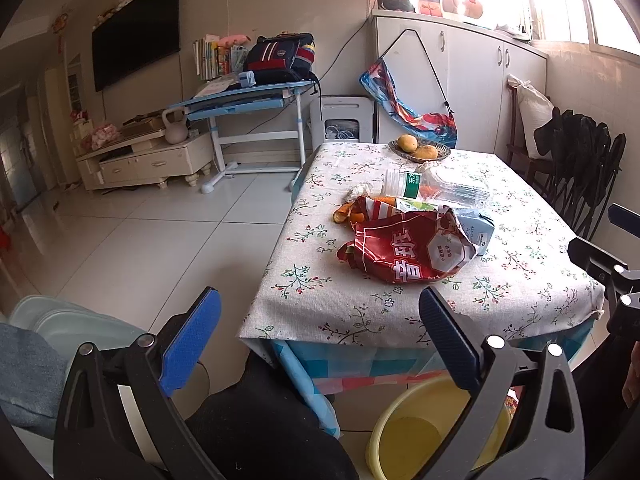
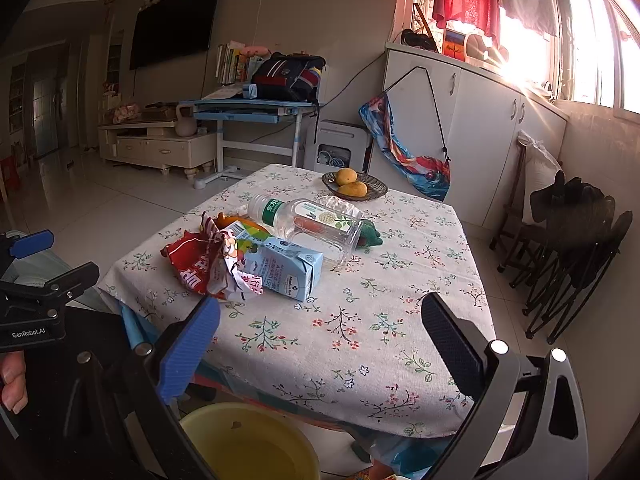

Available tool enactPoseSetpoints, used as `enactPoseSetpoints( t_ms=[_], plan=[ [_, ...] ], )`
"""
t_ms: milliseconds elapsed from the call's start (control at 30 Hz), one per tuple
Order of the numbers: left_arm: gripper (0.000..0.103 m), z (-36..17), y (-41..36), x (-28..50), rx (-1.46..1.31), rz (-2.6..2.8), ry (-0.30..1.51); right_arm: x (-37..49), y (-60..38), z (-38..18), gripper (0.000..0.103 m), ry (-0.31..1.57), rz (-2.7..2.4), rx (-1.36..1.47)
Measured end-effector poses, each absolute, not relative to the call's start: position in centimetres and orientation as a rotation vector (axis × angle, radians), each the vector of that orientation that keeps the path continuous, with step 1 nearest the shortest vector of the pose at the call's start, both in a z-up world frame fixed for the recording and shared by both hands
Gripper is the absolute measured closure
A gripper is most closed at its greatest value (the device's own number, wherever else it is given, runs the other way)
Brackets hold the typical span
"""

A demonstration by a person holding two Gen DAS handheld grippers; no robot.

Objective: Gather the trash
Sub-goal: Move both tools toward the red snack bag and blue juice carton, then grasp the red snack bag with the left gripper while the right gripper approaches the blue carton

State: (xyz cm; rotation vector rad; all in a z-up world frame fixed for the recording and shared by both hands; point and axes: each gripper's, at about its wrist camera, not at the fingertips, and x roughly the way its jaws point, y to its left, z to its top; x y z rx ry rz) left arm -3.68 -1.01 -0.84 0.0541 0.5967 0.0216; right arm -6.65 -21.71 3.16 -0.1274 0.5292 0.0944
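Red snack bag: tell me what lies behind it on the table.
Behind the red snack bag lie a blue carton, a clear plastic bottle, orange peel and crumpled white paper. Whatever sits beneath the bag itself is covered.

Red crinkly snack bag (image 1: 404, 250) and pale blue carton (image 2: 288, 270) on the white floral tablecloth (image 2: 360, 320), with a yellow basin (image 2: 250, 442) sitting below the tablecloth.

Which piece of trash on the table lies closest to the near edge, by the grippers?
The red snack bag, crumpled at the front of the pile. The blue carton sits right behind it, and the clear bottle lies on its side farther back.
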Motion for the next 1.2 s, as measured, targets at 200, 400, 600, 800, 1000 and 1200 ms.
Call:
enactPoseSetpoints(
  t_ms=[200, 400, 600, 800, 1000, 1200],
  plan=[
    [0.007, -0.8, -1.1, -3.7, 0.055, 0.02, 0.597, -6.7, -21.7, 3.1, 0.006, 0.531, 0.096, -0.129],
    [0.007, -0.8, -1.2, -3.7, 0.054, 0.015, 0.597, -6.6, -21.7, 3.1, 0.006, 0.535, 0.096, -0.13],
    [0.007, -0.9, -1.3, -3.4, 0.043, -0.017, 0.621, -6.6, -21.5, 3.0, 0.006, 0.544, 0.105, -0.133],
    [0.007, -1.0, -2.4, -1.8, -0.048, -0.135, 0.669, -6.0, -22.0, 2.7, 0.006, 0.582, 0.095, -0.118],
    [0.007, -2.3, -2.2, 1.6, -0.232, -0.173, 0.739, -5.2, -23.1, 1.9, 0.006, 0.638, 0.062, -0.098],
    [0.007, -4.0, -3.3, 5.5, -0.306, -0.165, 0.807, -4.7, -23.9, 1.5, 0.006, 0.672, 0.054, -0.064]
  ],
)
